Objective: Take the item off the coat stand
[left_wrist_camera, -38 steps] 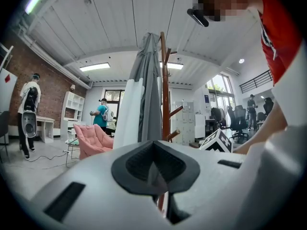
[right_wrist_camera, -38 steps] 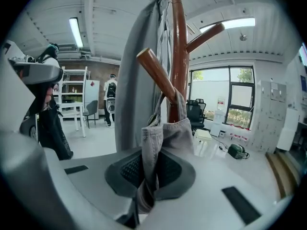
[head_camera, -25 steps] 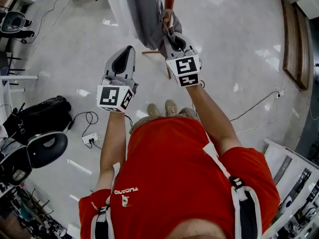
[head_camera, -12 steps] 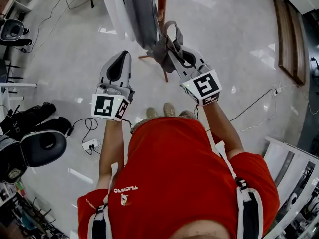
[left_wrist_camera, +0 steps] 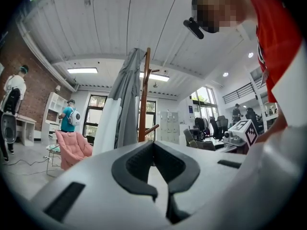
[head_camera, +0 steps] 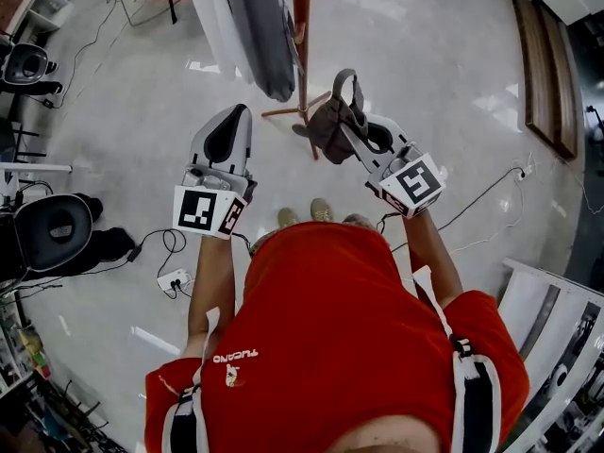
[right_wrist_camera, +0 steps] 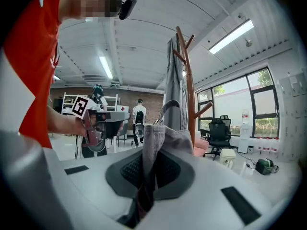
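both jaws closed: right gripper on bag, seemingly off stand; left gripper empty.

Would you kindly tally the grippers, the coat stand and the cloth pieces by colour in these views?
Grippers: 2, the left gripper and the right gripper
Coat stand: 1
Grey cloth: 2, the grey hanging garment and the grey item clamped in the right jaws
White cloth: 1
Total: 6

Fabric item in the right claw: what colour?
Grey fabric item, best seen in the right gripper view.
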`<state>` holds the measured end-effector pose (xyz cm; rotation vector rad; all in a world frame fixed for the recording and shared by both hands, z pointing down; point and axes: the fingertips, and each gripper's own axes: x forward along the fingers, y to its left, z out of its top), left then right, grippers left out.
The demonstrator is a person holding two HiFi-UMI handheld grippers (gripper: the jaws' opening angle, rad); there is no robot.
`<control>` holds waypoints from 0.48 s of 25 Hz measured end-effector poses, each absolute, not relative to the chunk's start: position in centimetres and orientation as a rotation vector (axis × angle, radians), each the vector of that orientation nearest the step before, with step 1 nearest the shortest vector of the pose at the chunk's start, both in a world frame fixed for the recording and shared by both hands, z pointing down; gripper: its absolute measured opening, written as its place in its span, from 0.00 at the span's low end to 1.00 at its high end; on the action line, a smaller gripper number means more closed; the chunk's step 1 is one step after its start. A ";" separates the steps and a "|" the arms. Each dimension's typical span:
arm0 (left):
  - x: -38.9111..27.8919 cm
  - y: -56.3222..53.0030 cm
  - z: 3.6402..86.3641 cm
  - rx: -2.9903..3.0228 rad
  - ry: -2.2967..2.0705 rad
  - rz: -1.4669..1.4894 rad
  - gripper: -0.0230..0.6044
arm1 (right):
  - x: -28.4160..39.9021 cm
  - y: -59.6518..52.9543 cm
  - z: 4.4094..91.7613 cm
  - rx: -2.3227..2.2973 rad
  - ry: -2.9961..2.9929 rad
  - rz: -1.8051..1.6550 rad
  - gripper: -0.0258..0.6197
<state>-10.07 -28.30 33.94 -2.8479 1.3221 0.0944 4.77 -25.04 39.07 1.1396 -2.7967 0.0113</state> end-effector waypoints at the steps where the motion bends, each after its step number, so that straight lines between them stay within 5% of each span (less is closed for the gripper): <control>1: -10.1 -28.3 34.0 -2.849 1.317 0.094 0.05 | 4.8 -25.1 39.0 1.140 -2.796 0.003 0.08; 12: -9.3 -28.0 33.7 -2.847 1.295 0.090 0.05 | 5.2 -25.1 38.2 1.144 -2.814 -0.027 0.08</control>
